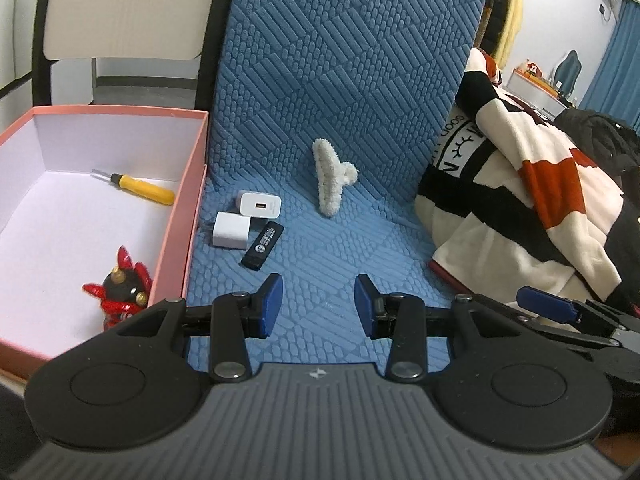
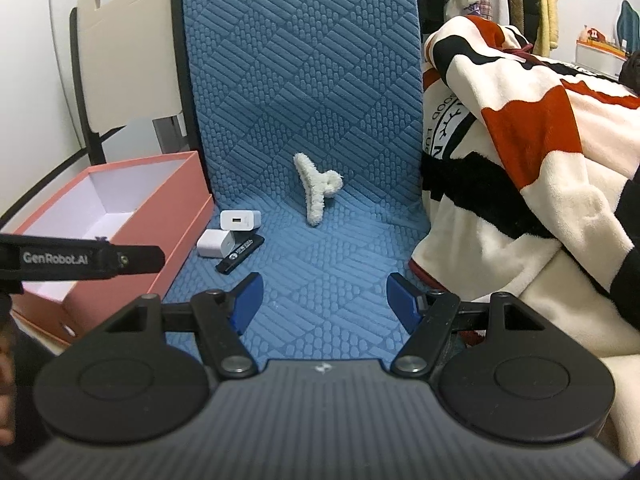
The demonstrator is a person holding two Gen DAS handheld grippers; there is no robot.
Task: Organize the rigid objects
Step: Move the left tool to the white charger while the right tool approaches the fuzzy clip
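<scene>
While both grippers hover empty over the blue quilted mat (image 1: 320,240), the things left to sort lie ahead of them and to their left, in a tight cluster just beside the wall of the pink box (image 1: 188,216): two white chargers (image 1: 262,205) (image 1: 231,229), touching or nearly so, and a black USB stick (image 1: 263,244) resting against the nearer one. The left gripper (image 1: 319,306) has its jaws part open with nothing between them; the right gripper (image 2: 325,303) stands with its jaws wider, also empty. In both views the stick's long axis runs diagonally, its near end pointing down-left toward the grippers and its far end up-right toward the fluffy white hair claw (image 1: 331,178), which lies by itself farther back where the mat folds upward, its long side running roughly away from the cameras. My reading is that the left gripper is the nearer to the cluster, since in its view the stick sits just beyond its left finger (image 1: 270,304) and the box opens right beside it. Closing across the stick's narrow width would call for jaws set square to that diagonal. Already in the box are a yellow-handled screwdriver (image 1: 140,188) and a red and black figurine (image 1: 122,290).
</scene>
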